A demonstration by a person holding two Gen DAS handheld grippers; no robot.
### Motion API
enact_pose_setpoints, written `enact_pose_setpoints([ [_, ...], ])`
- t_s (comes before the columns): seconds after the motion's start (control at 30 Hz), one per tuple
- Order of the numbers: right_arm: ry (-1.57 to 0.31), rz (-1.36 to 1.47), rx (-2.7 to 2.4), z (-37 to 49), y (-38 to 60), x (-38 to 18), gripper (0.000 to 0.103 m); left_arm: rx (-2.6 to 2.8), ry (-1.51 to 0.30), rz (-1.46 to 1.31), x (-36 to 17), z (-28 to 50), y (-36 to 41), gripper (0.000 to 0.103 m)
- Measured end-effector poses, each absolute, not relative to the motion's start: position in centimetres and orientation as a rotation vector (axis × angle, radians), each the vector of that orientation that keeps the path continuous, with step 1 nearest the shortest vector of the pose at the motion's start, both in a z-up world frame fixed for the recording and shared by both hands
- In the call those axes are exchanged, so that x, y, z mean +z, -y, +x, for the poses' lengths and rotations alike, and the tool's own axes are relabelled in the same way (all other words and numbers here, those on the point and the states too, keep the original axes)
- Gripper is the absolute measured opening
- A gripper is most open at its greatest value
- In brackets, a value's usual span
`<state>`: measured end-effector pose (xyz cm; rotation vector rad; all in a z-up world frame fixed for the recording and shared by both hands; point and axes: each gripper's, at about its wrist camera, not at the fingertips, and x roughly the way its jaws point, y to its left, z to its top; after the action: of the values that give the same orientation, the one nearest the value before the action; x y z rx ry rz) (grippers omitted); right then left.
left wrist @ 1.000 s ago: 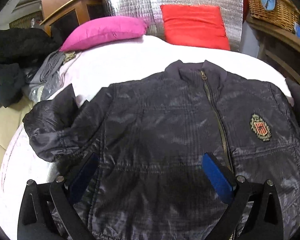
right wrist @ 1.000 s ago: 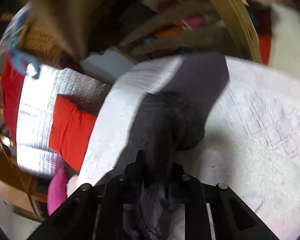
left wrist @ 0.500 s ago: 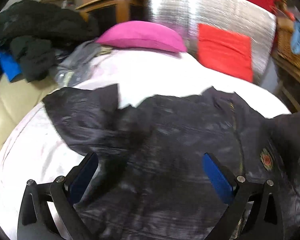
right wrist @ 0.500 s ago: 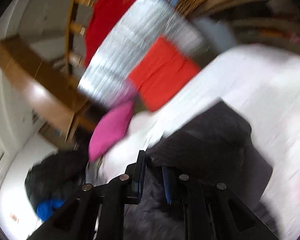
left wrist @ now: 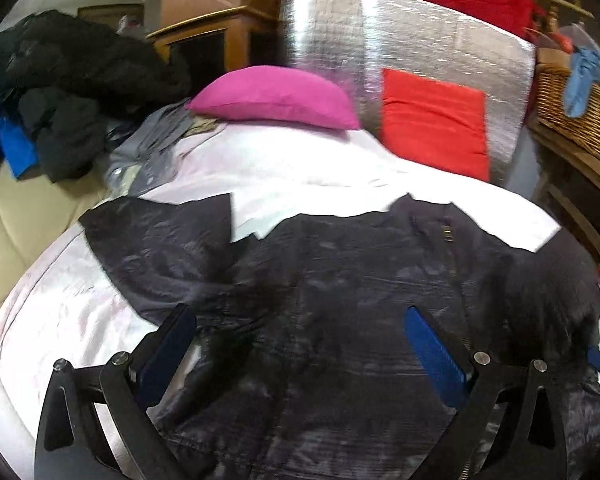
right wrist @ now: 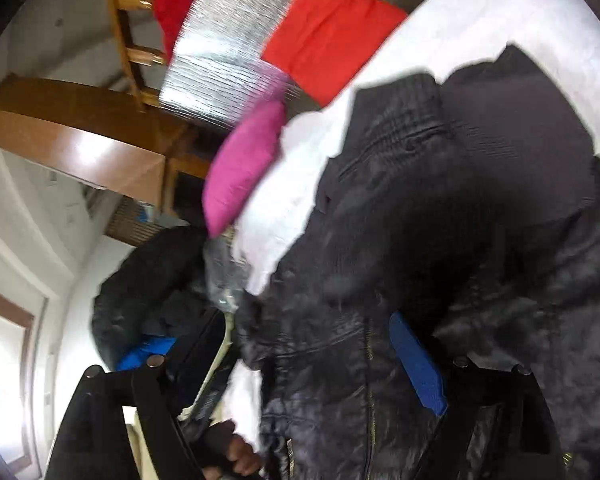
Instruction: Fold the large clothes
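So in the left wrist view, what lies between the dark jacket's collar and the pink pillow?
Only bare white bed cover. From the jacket collar up to the pink pillow, nothing rests on that stretch; the left wrist view shows it.

No text, label, brand, number or sign reads legibly in either view; the dark jacket [left wrist: 340,288] shows only blurred fabric and a zip, with no wording discernible.

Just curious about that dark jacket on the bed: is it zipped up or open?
Zipped, it seems: the jacket lies front up, its zipper joining both panels.
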<state>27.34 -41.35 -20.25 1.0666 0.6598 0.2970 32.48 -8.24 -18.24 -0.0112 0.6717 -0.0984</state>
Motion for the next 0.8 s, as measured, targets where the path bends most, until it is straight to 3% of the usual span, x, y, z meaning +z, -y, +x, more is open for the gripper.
enact_pose_setpoints([
  [0.27, -0.544, 1.238, 0.237, 23.8, 48.4, -20.2, 0.087, -0.232, -0.605, 0.060, -17.3, 29.7, 13.3, 0.103],
  [0.77, -0.554, 1.617, -0.019, 24.2, 54.7, -27.5, 0.087, -0.337, -0.499, 0.422, -16.3, 28.6, 30.6, 0.103],
  [0.8, -0.555, 1.622, -0.016, 24.4, 54.8, -27.5, 0.087, -0.334, -0.493, 0.447, -16.5, 28.7, 31.0, 0.098],
])
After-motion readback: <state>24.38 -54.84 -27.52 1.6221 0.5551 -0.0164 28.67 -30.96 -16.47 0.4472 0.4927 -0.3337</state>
